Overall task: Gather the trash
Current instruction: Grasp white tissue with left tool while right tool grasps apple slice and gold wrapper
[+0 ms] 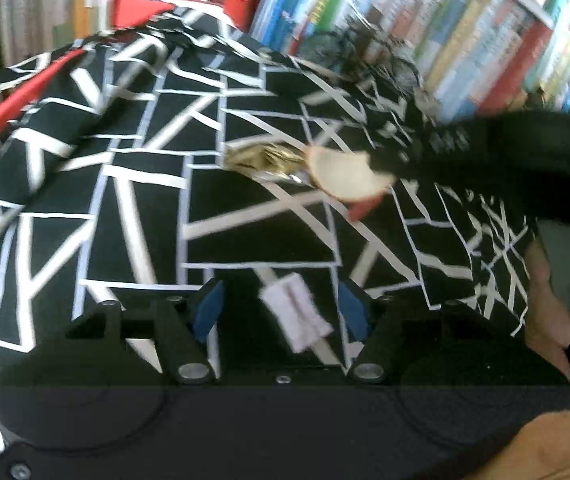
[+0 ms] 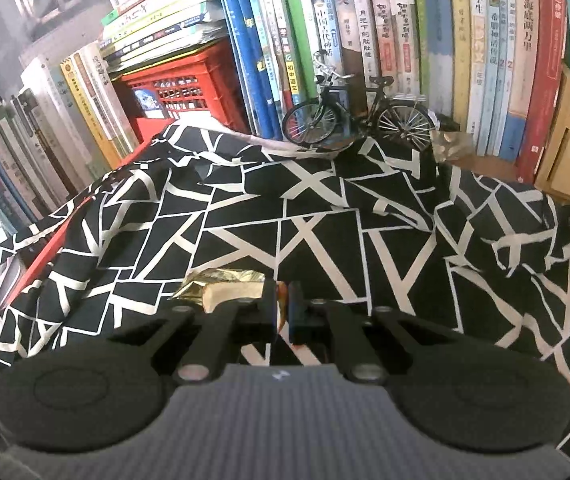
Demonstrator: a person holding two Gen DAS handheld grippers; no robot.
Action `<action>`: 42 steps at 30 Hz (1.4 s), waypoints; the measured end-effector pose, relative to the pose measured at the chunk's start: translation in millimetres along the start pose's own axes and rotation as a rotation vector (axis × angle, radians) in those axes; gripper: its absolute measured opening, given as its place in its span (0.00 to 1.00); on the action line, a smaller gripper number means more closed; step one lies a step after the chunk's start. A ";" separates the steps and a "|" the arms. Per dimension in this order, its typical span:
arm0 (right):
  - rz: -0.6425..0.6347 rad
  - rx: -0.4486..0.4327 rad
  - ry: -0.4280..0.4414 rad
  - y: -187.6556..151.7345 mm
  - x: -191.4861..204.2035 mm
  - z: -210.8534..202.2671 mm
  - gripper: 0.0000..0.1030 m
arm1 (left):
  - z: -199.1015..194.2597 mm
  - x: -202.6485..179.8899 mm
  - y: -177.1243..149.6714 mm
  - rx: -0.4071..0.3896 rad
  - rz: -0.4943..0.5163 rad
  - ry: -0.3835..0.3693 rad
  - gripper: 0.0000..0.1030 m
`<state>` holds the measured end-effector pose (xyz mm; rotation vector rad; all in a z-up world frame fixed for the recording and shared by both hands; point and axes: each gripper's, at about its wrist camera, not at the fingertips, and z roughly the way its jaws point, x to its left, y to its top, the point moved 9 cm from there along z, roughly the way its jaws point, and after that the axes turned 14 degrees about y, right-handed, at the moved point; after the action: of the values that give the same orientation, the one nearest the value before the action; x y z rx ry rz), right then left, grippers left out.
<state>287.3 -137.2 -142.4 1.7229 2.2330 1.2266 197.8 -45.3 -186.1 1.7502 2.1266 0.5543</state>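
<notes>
My left gripper (image 1: 281, 300) stands open low over the black-and-white patterned cloth (image 1: 125, 168). A white scrap of paper (image 1: 299, 314) lies on the cloth between its blue pads, touching neither. Farther off, my right gripper (image 1: 385, 168) reaches in from the right. In the right wrist view that gripper (image 2: 283, 304) is shut on a crumpled gold foil wrapper (image 2: 221, 280), which sticks out to the left of the fingertips. A thin orange-red edge shows between the pads. In the left wrist view a pale beige piece (image 1: 349, 178) shows at the fingertips beside the gold foil (image 1: 265, 158).
A model bicycle (image 2: 357, 120) stands at the back before a row of books (image 2: 405, 40). Beside it lies another crumpled foil piece (image 2: 451, 144). A red crate (image 2: 181, 92) sits back left, a wooden box (image 2: 565, 152) right. A hand (image 1: 549, 300) holds the right gripper.
</notes>
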 end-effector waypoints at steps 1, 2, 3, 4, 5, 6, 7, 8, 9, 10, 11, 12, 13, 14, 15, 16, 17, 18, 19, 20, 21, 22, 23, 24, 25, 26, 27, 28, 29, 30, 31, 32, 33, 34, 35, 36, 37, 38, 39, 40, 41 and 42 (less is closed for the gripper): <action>0.001 0.004 0.005 0.7 -0.2 1.8 0.07 | 2.5 -5.9 -1.7 0.003 0.014 -0.003 0.52; 0.000 0.006 0.010 1.0 0.1 3.2 0.07 | 5.2 -10.7 -4.0 0.009 0.029 -0.007 0.46; -0.005 0.008 0.016 1.8 1.2 4.6 0.07 | 6.6 -12.9 -6.2 0.008 0.038 0.003 0.32; -0.014 0.010 0.021 2.0 3.1 6.0 0.07 | 5.8 -13.0 -6.3 -0.010 0.053 0.026 0.23; -0.024 0.012 0.025 2.0 5.4 7.0 0.08 | 5.4 -12.2 -7.2 -0.006 0.058 0.029 0.23; -0.037 0.014 0.029 3.4 7.4 9.5 0.08 | 3.0 -8.3 -6.4 -0.009 0.037 0.027 0.23; -0.051 0.016 0.032 3.8 10.4 11.4 0.08 | -0.2 -1.7 -4.6 -0.019 0.013 0.037 0.23; -0.067 0.018 0.035 4.9 12.6 14.4 0.08 | -1.4 6.2 -1.3 -0.028 -0.002 0.055 0.23; -0.085 0.019 0.040 6.2 15.4 18.0 0.08 | -2.5 15.3 2.4 -0.036 -0.019 0.081 0.23; -0.102 0.020 0.046 7.5 18.6 20.7 0.08 | -3.9 25.5 4.6 -0.038 -0.042 0.103 0.23; -0.121 0.017 0.053 9.2 22.1 24.1 0.08 | -4.7 34.5 7.2 -0.035 -0.067 0.118 0.23; -0.138 0.007 0.061 11.4 25.8 26.3 0.09 | -5.2 45.0 9.5 -0.033 -0.093 0.137 0.23; -0.157 -0.005 0.073 14.4 30.1 28.4 0.09 | -6.4 55.2 11.4 -0.037 -0.114 0.159 0.23; -0.179 -0.015 0.082 17.1 34.4 31.1 0.09 | -6.5 64.3 13.6 -0.041 -0.128 0.175 0.23; -0.203 -0.023 0.089 19.2 38.9 35.2 0.09 | -7.1 73.6 15.6 -0.045 -0.142 0.191 0.23; -0.215 -0.027 0.096 20.8 42.0 38.9 0.09 | -8.0 81.2 16.0 -0.048 -0.157 0.204 0.23; -0.223 -0.030 0.106 20.9 45.6 43.5 0.09 | -8.5 88.0 16.4 -0.049 -0.170 0.213 0.23; -0.230 -0.029 0.113 20.4 48.7 48.1 0.09 | -10.4 95.0 15.9 -0.049 -0.183 0.221 0.23; -0.239 -0.023 0.118 19.0 51.7 53.7 0.09 | -10.8 99.8 14.7 -0.047 -0.194 0.228 0.23; -0.250 -0.021 0.122 17.3 54.1 58.0 0.09 | -10.8 103.1 13.4 -0.046 -0.202 0.233 0.23; -0.262 -0.020 0.122 16.3 56.4 61.9 0.10 | -11.0 105.9 12.1 -0.044 -0.209 0.237 0.23; -0.274 -0.018 0.120 15.5 58.2 65.5 0.10 | -11.8 107.7 10.4 -0.042 -0.215 0.238 0.23; -0.289 -0.010 0.116 14.5 59.5 69.5 0.14 | -11.9 108.8 8.8 -0.041 -0.218 0.239 0.23; -0.307 0.012 0.113 12.0 60.0 73.8 0.21 | -11.7 109.4 6.6 -0.039 -0.219 0.240 0.23; -0.331 0.054 0.110 8.0 59.9 80.6 0.35 | -11.1 109.7 5.2 -0.036 -0.219 0.242 0.23; -0.344 0.085 0.110 4.0 58.7 85.4 0.45 | -10.4 109.6 3.9 -0.033 -0.219 0.242 0.23; -0.348 0.103 0.111 1.3 56.9 88.2 0.48 | -9.5 110.1 2.6 -0.031 -0.221 0.241 0.23; -0.352 0.109 0.109 0.0 55.4 89.5 0.53 | -9.4 109.2 1.2 -0.030 -0.222 0.240 0.23; -0.360 0.110 0.106 0.0 54.5 90.1 0.60 | -9.4 108.9 0.2 -0.029 -0.222 0.239 0.23; -0.366 0.114 0.102 -0.1 53.6 91.1 0.66 | -9.0 108.1 -0.5 -0.027 -0.222 0.238 0.23; -0.372 0.125 0.106 -0.7 53.3 93.1 0.68 | -8.7 107.6 -1.1 -0.025 -0.222 0.237 0.23; -0.374 0.147 0.119 -2.8 53.6 96.1 0.73 | -8.4 106.8 -1.5 -0.023 -0.223 0.235 0.23; -0.371 0.180 0.136 -6.7 54.3 99.9 0.76 | -8.1 105.8 -1.7 -0.021 -0.224 0.232 0.23; -0.360 0.217 0.157 -12.6 55.7 103.8 0.76 | -7.5 105.1 -1.4 -0.020 -0.225 0.229 0.23; -0.353 0.216 0.164 -15.6 57.0 104.1 0.77 | -7.5 104.6 -1.3 -0.020 -0.226 0.226 0.23; -0.356 0.210 0.159 -17.5 58.4 103.0 0.73 | -8.0 104.1 -1.4 -0.020 -0.225 0.224 0.23; -0.352 0.206 0.160 -18.6 59.3 102.2 0.68 | -8.2 103.8 -1.2 -0.020 -0.225 0.223 0.23; -0.334 0.201 0.166 -19.2 59.8 100.7 0.62 | -8.5 103.4 -1.2 -0.019 -0.225 0.221 0.23; -0.309 0.193 0.173 -19.9 59.9 98.2 0.54 | -8.7 103.2 -1.1 -0.018 -0.225 0.220 0.23; -0.289 0.192 0.182 -20.6 60.3 96.3 0.50 | -8.7 102.8 -1.2 -0.018 -0.226 0.218 0.23; -0.271 0.189 0.188 -21.3 60.5 94.3 0.45 | -8.7 102.8 -1.0 -0.017 -0.228 0.216 0.23; -0.254 0.190 0.200 -22.8 61.0 91.7 0.41 | -8.6 102.6 -0.9 -0.017 -0.230 0.214 0.23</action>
<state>292.1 -37.7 -194.5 1.3625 2.6620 1.2096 173.2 54.5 -179.8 1.4659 2.4191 0.7188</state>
